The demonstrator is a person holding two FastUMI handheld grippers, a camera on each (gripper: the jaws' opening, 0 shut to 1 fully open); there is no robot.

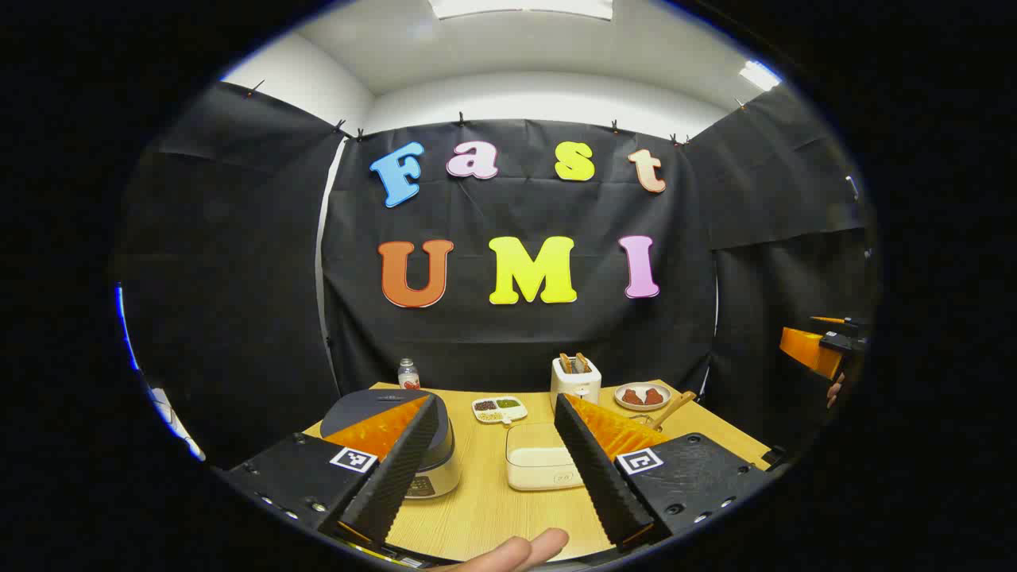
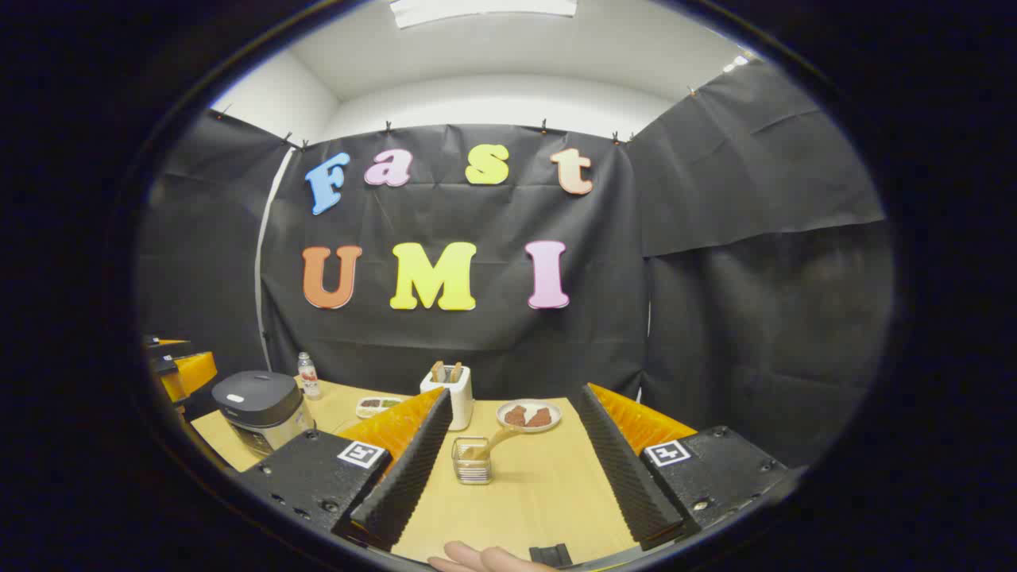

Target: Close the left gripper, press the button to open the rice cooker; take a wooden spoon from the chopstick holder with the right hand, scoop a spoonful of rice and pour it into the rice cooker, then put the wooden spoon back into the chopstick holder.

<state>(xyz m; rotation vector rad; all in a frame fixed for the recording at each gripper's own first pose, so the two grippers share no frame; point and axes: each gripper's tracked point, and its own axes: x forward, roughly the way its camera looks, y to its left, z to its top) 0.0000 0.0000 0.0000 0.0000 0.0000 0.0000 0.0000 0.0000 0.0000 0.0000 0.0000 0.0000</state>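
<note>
A pale wooden surface (image 2: 548, 485) stands in a booth walled with black cloth, under a white ceiling with bright light panels.

In the left gripper view, the left gripper (image 1: 494, 465) hangs above the near edge of the surface, its jaws spread wide with nothing between them. The rice cooker (image 1: 401, 441), dark lid shut, sits at the near left, partly behind the left finger. Between the jaws lies a cream lidded box (image 1: 539, 465), and farther off a small divided dish (image 1: 500, 409) of grains. A white toaster (image 1: 576, 380) holding two slices stands at the far middle, a plate (image 1: 642, 396) of reddish-brown pieces to its right, and a small bottle (image 1: 408, 373) at the far left. The wooden spoon (image 1: 674, 407) pokes out past the right finger. A fingertip (image 1: 524, 550) shows at the bottom edge.

In the right gripper view, the right gripper (image 2: 508, 469) also has its jaws spread and empty, above the near edge. The chopstick holder (image 2: 472, 461), a clear ribbed cup, stands between the jaws, nearer the left finger, well apart from both. The spoon leans in it, its handle tilted to the far right toward the plate. The cooker sits far to the left, outside the jaws.
</note>
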